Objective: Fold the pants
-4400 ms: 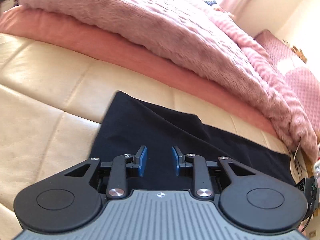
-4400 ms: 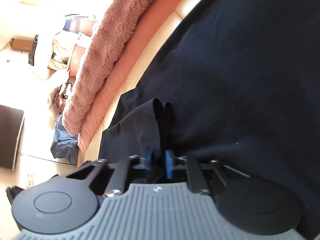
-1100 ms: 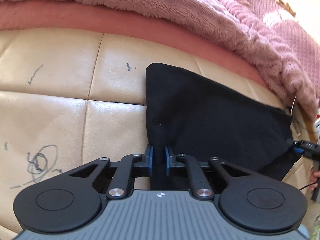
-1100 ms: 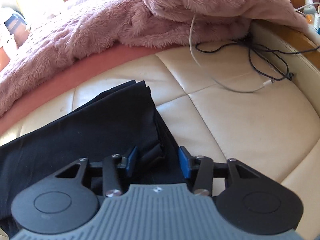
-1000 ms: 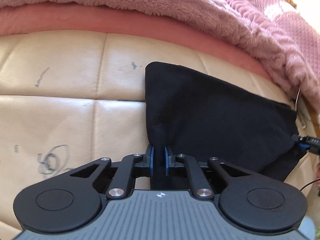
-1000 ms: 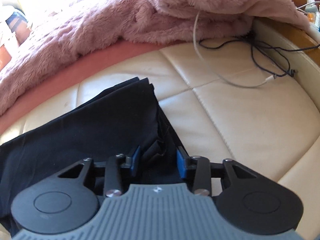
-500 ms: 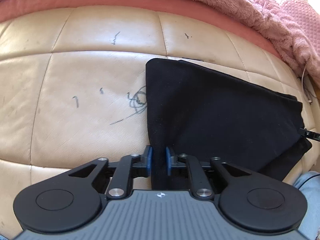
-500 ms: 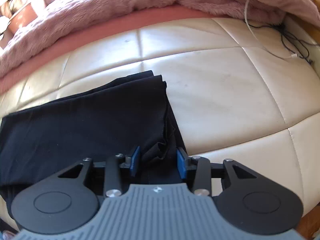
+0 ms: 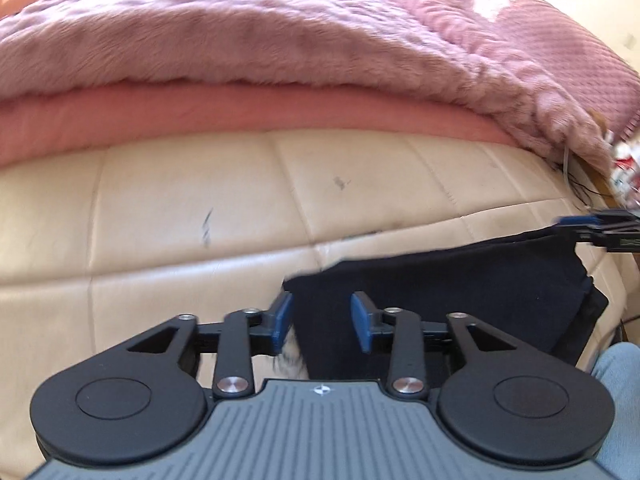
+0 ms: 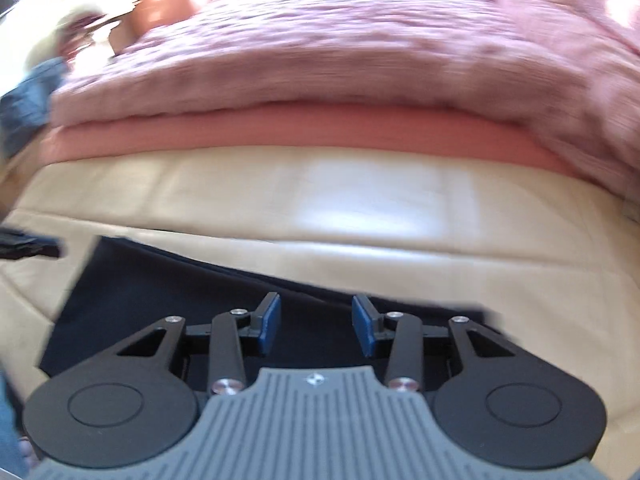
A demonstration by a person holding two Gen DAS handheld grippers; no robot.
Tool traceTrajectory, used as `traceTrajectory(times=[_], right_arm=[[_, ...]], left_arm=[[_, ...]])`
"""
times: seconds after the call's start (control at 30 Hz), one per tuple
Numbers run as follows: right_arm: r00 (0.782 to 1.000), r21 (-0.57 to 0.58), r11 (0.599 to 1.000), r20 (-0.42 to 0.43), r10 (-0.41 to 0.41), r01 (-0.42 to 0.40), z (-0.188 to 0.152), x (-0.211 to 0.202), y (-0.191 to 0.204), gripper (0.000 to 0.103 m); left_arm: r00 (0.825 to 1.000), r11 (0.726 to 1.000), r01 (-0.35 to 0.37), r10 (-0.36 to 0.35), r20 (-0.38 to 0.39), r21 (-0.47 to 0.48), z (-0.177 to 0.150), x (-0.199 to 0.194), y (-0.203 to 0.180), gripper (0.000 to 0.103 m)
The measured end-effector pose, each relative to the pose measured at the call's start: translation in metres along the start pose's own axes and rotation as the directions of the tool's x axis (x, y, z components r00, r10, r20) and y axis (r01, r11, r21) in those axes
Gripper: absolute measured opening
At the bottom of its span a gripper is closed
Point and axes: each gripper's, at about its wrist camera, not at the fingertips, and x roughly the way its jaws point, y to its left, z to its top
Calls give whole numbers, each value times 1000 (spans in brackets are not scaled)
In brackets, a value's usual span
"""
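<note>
The black pants point(image 9: 460, 288) lie folded flat on the cream leather cushion point(image 9: 200, 220), with one end under my left gripper. My left gripper point(image 9: 322, 322) is open just above the pants' near left corner and holds nothing. In the right wrist view the pants point(image 10: 160, 288) spread to the left below my right gripper point(image 10: 316, 322), which is open and empty over the cloth. The right gripper's tip point(image 9: 600, 228) shows at the far right of the left wrist view, at the pants' other end. The right wrist view is blurred.
A pink fluffy blanket point(image 9: 280, 40) over a salmon one point(image 9: 240, 116) lies along the back of the cushion. Pen marks point(image 9: 206, 224) dot the leather. A thin cable point(image 9: 568, 168) hangs at the right. My light blue sleeve point(image 9: 620, 392) is at the lower right.
Both grippers have opened and let go of the pants, which now lie on the cushion. Both views have tilted up toward the blankets.
</note>
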Motion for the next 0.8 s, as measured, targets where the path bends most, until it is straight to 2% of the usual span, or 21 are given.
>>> traceTrajectory(times=[0.03, 0.1, 0.2, 0.33, 0.47, 0.5, 0.53, 0.57, 0.67, 0.73, 0.8], right_arm=[[999, -23, 999, -8, 39, -39, 7, 12, 13, 33], [993, -73, 990, -32, 117, -119, 21, 39, 40, 33], [967, -147, 958, -90, 237, -248, 40, 77, 80, 33], [916, -216, 894, -180, 359, -393, 63, 121, 120, 33], [853, -216, 834, -259, 454, -509, 80, 157, 137, 33], [838, -214, 820, -277, 470, -531, 83, 164, 140, 33], [830, -219, 811, -293, 475, -542, 83, 171, 145, 33], [825, -225, 806, -309, 473, -547, 84, 177, 148, 33], [801, -224, 785, -341, 492, -578, 83, 186, 152, 33], [788, -227, 772, -355, 502, -594, 83, 191, 155, 24], [788, -230, 771, -359, 500, -594, 84, 195, 159, 12]], left_arm=[[1000, 1000, 14, -14, -10, 16, 5, 6, 1, 52], [998, 999, 15, -13, -54, 29, 11, 20, 5, 53], [990, 999, 40, -38, -132, 9, 14, 40, 16, 53], [975, 993, 104, -112, -192, -53, 9, 56, 29, 53], [967, 978, 162, -184, -176, -127, 9, 65, 39, 53], [965, 975, 174, -196, -175, -136, 9, 65, 40, 51], [963, 974, 183, -205, -174, -134, 9, 65, 40, 44], [964, 975, 185, -204, -171, -120, 9, 64, 38, 32], [969, 980, 191, -199, -146, -62, 9, 60, 34, 11], [973, 980, 188, -195, -125, -63, 7, 55, 35, 9], [976, 980, 169, -181, -123, -104, 5, 55, 39, 9]])
